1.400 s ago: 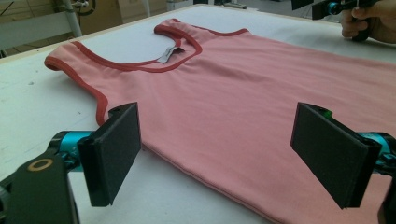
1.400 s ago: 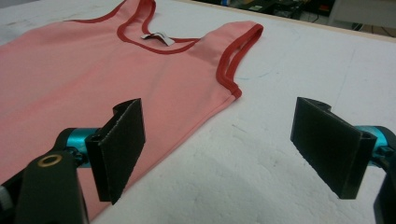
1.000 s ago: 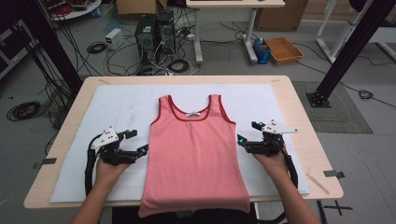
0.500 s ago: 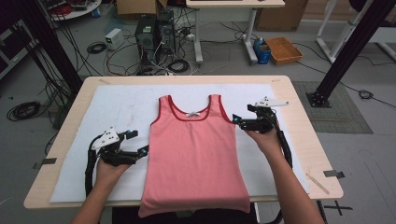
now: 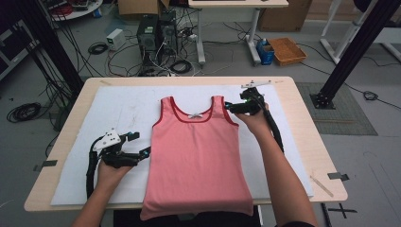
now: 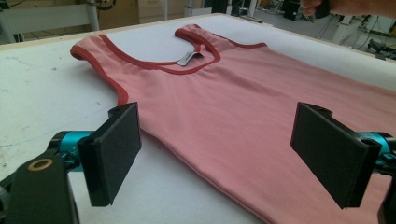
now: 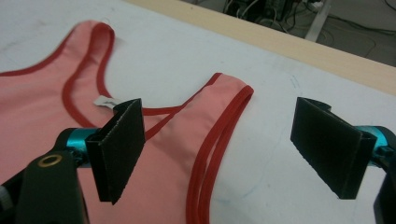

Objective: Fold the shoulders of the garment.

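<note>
Right gripper moved up to the top's shoulder strap
Top (image 5: 196,156) lies flat at counter (image 5: 302,99) centre; right gripper (image 5: 231,107), jaws wide apart, has travelled from mid-side to 1 o'clock, bracketing the strap (image 7: 219,116); left gripper (image 5: 142,144) stays open at 9 o'clock; a fold likely begins

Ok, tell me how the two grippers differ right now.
The right gripper sits far up the table at the pink tank top's shoulder strap; the left gripper sits nearer the person, at the top's side edge. The right reaches from the top's right, the left from its left. Both have jaws wide open, holding nothing.
</note>
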